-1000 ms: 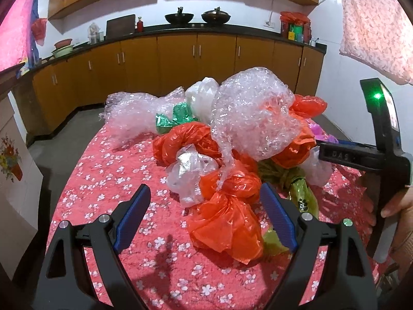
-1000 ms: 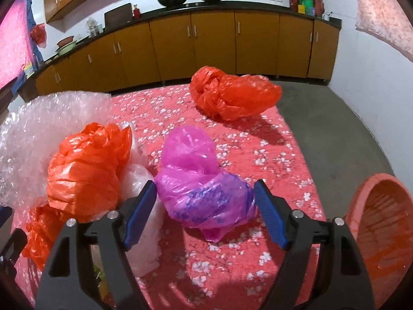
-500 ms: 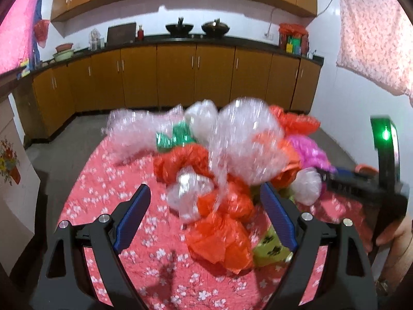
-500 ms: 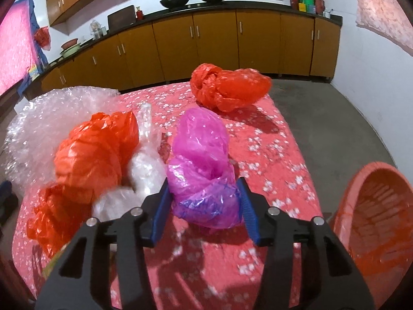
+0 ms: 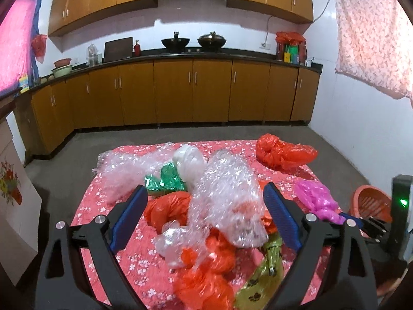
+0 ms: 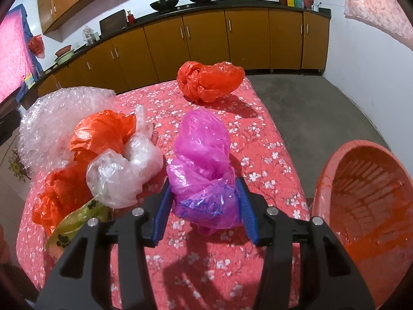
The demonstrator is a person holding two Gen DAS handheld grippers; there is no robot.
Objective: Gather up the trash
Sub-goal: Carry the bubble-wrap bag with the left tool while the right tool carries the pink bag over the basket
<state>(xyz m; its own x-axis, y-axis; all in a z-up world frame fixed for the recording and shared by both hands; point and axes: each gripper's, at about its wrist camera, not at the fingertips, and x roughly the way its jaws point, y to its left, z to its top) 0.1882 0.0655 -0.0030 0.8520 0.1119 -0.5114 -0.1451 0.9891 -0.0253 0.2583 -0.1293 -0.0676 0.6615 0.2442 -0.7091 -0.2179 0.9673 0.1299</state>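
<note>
Right gripper clamped on pink bag — light, soft, slippery, squashes; grab bunched knot. Left gripper wide open, empty.

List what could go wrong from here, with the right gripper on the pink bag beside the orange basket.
1. The right gripper pinches only the lower bunch of the pink bag; the slick plastic might slip out on the way to the orange basket.
2. The clear bag lies close beside it and could get dragged along.
3. The left gripper hangs open above the bubble wrap, which may snag.
</note>
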